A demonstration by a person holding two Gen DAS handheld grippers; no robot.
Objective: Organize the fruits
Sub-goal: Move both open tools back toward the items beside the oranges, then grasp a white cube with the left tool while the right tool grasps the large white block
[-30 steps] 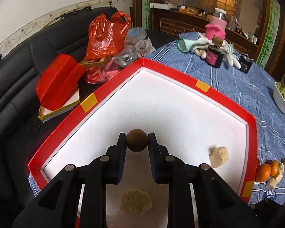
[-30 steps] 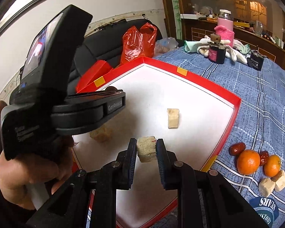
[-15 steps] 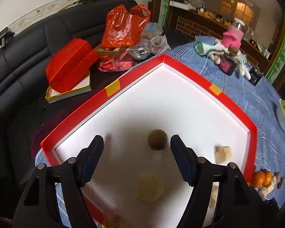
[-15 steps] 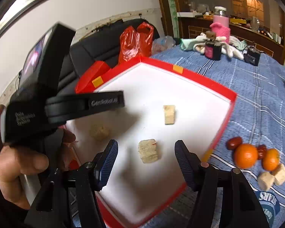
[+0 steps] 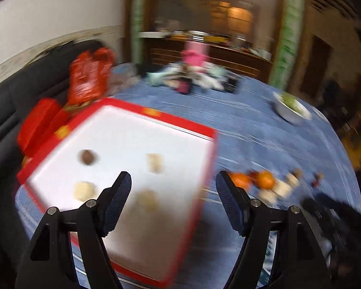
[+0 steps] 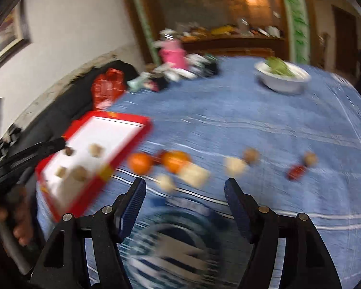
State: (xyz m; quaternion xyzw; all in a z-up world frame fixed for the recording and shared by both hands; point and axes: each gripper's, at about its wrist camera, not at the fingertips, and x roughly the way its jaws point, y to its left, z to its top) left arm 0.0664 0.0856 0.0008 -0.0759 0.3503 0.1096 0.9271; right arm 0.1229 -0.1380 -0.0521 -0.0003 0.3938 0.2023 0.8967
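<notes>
Both frames are motion-blurred, so positions are approximate. The left gripper point(image 5: 173, 190) stands wide open with nothing between its pads, above the near right part of the red-rimmed tray point(image 5: 211, 149). The right gripper point(image 6: 184, 192) is also apart and empty, its jaws closing slightly, above the blue tablecloth point(image 6: 252, 120) near the loose fruit. The tray holds 1 dark round fruit point(image 5: 87, 157) and 3 pale chunks point(image 5: 154, 162). Not yet sorted, lying on the cloth just right of the tray, are 2 oranges point(image 6: 140, 163), several pale chunks point(image 6: 195, 174), red date-like pieces point(image 6: 296, 171) and 2 small brown round fruits point(image 6: 251, 155). A white bowl point(image 6: 284, 79) of greens stands well apart at the far side. Risks — the loose pieces lie close together, some touching, so a closing finger could nudge an orange and send it rolling toward the table edge. A grasp attempted while the view is this blurred is likely to miss or to clip 2 items at once. The left gripper hangs near the tray's right wall; a sideways sweep could catch the rim and shift the tray and its contents. The 2 grippers work side by side and could collide. Writing — a round blue-and-white printed emblem point(image 6: 170, 245) lies on the cloth below the right gripper; its lettering is too smeared to read. No other text is legible.
</notes>
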